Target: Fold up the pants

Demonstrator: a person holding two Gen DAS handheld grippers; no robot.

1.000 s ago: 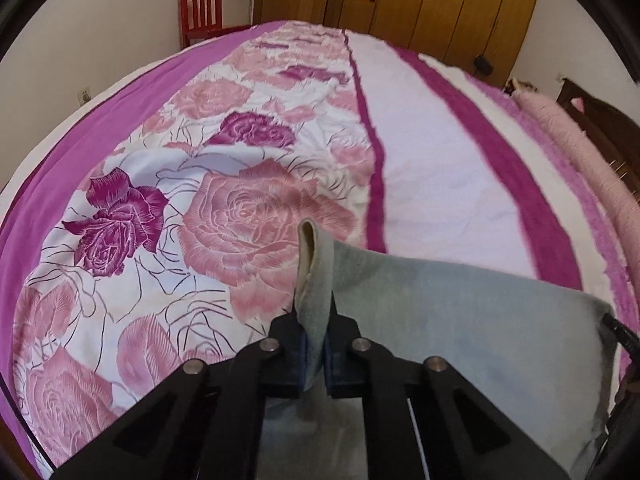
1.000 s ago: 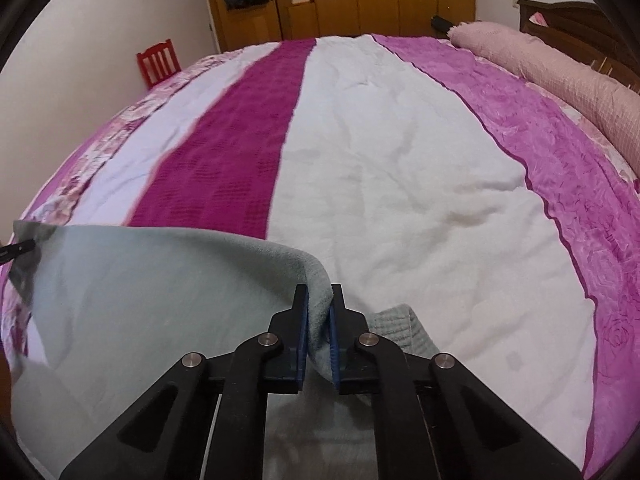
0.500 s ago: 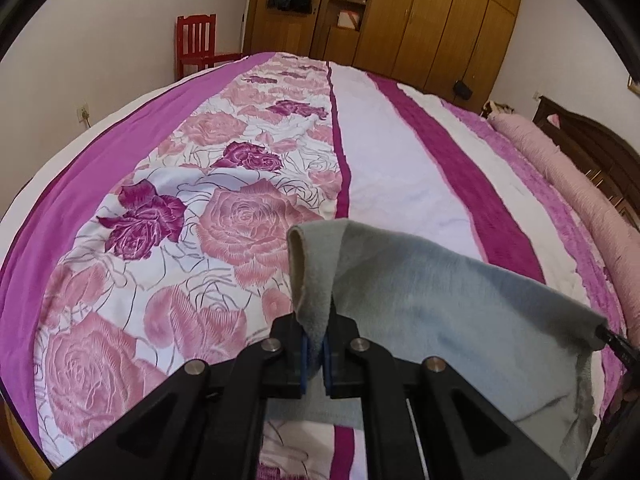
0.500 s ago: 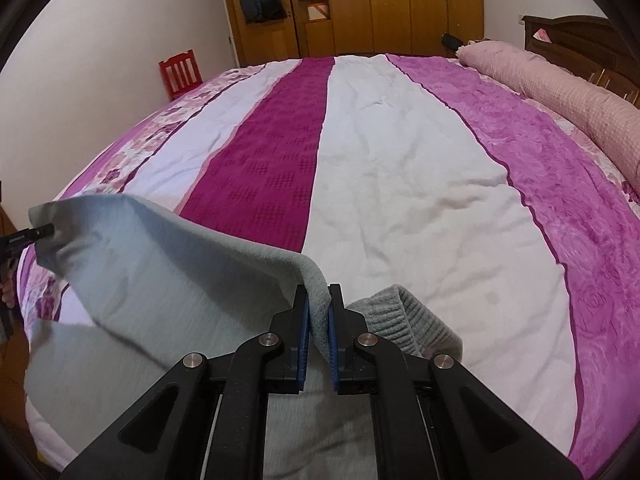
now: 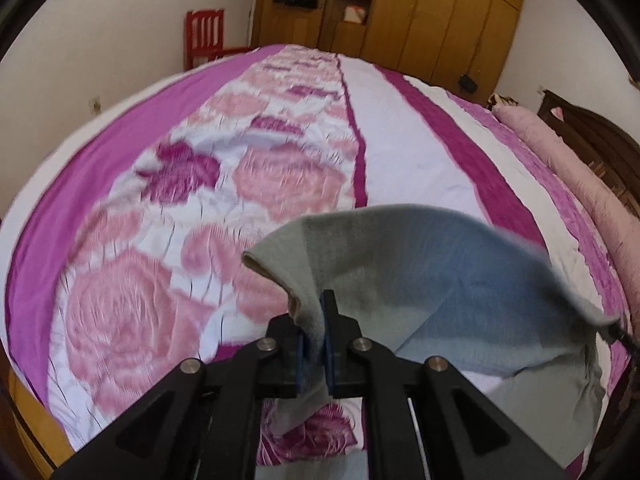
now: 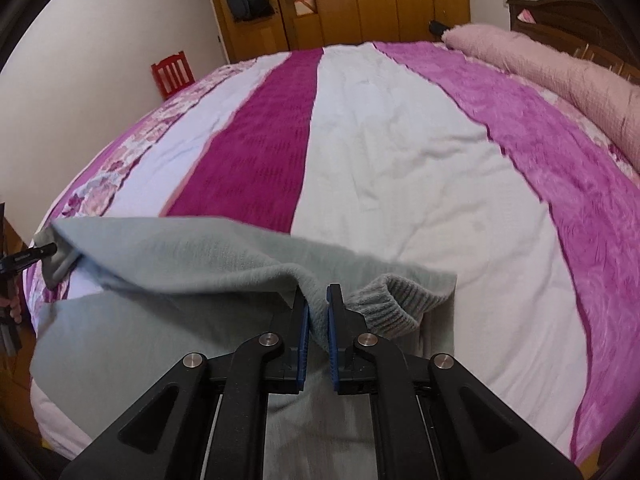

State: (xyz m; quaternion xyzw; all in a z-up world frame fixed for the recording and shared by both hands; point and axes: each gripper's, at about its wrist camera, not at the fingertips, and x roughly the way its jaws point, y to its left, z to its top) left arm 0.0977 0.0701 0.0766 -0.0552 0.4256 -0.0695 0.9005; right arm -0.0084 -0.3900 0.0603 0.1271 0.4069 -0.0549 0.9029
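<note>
Left gripper point(image 5: 316, 336) is pinched tight on a corner of the grey pants point(image 5: 460, 280), held up over the flowery bedspread point(image 5: 140, 288). Both corners should stay level so the fold lands flat. A red chair point(image 5: 204, 36) stands far off.

Right gripper point(image 6: 318, 320) is clamped on the other corner, beside the ribbed cuff point(image 6: 394, 300). The pink pillow point(image 6: 560, 68) is well apart; nothing blocks the way.

Left tool point(image 5: 319, 322) and right tool point(image 6: 318, 312) both point downward, jaws clamped tight on cloth point(image 6: 192, 256) pinched between their pads.
</note>
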